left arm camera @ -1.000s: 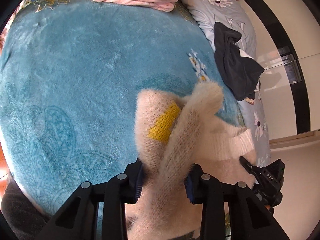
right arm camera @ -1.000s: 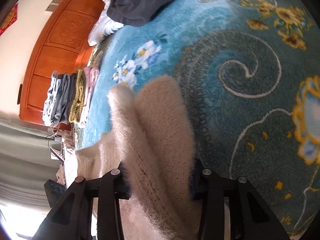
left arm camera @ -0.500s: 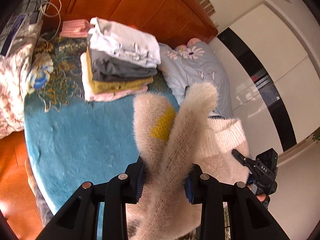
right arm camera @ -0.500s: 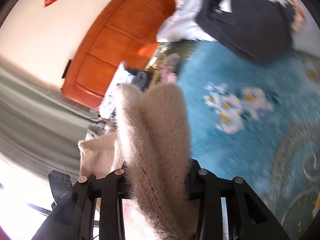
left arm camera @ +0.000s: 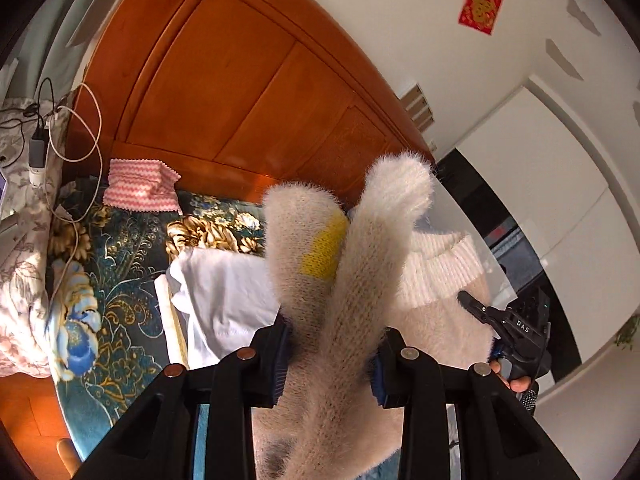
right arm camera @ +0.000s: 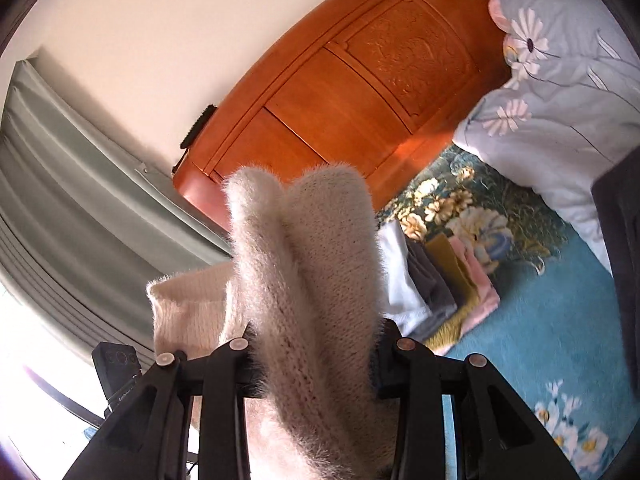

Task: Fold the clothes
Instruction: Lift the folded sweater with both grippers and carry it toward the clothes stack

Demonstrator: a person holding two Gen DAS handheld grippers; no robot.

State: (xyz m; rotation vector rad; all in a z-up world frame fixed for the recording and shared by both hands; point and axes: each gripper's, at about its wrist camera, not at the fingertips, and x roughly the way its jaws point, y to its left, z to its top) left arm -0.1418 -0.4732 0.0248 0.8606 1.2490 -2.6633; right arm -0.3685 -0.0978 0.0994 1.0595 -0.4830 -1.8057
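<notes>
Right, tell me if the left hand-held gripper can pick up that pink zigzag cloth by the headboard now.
Probably not: the left hand-held gripper is shut on the fuzzy sweater, so it has no free grip. The pink zigzag cloth itself lies uncovered.

A home bedroom: a bed with a carved wooden headboard, a teal floral blanket, a flowered pillow, a stack of folded clothes, grey curtains and a red paper charm on the wall.

1 fuzzy sweater, 1 folded stack, 2 pillows.
</notes>
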